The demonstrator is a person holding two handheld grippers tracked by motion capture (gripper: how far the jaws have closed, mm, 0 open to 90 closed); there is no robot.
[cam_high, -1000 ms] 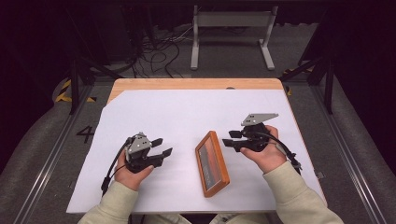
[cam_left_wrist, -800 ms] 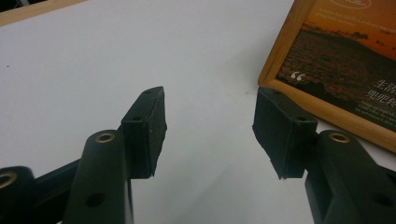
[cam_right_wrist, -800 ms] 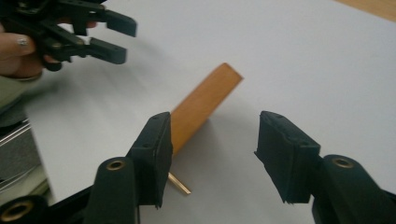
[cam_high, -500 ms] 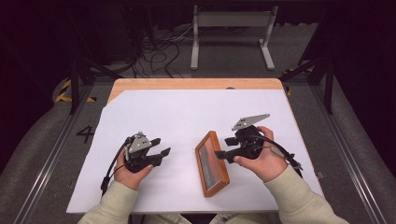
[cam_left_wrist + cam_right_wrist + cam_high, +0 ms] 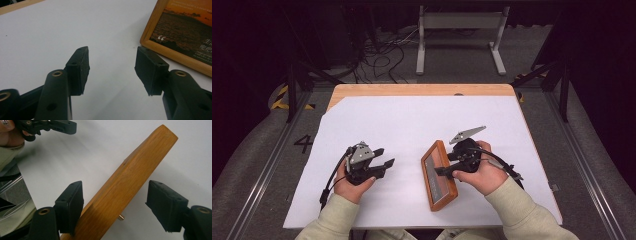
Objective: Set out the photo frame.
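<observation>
- Wooden picture frame lies on the white sheet that covers the tabletop, towards the person's edge and right of centre. Long axis runs roughly away from the person, slightly skewed.
- In the left gripper view the frame's face shows a dark sunset print with pale text and a quotation mark; a light wood border runs round it.
- In the right gripper view the frame's wooden side crosses the picture diagonally; one edge looks raised off the sheet, and a small metal pin shows beneath it.
- Right gripper is at the frame's right long edge, held in the right hand. Its fingers straddle the frame's edge: the left finger sits against or just beside the wood, the right one stands well apart from it. The fingers have just been opening, with the frame between them; they are not clamped on it.
- Left gripper rests well to the left of the frame, in the left hand, pointing towards it. Its fingers stand well apart with only bare white sheet between them; nothing held. The frame's corner is near the right finger, not touching.
- Both sleeves are pale cream.
- Beyond the tabletop: grey floor, a tangle of cables and a white metal stand.
</observation>
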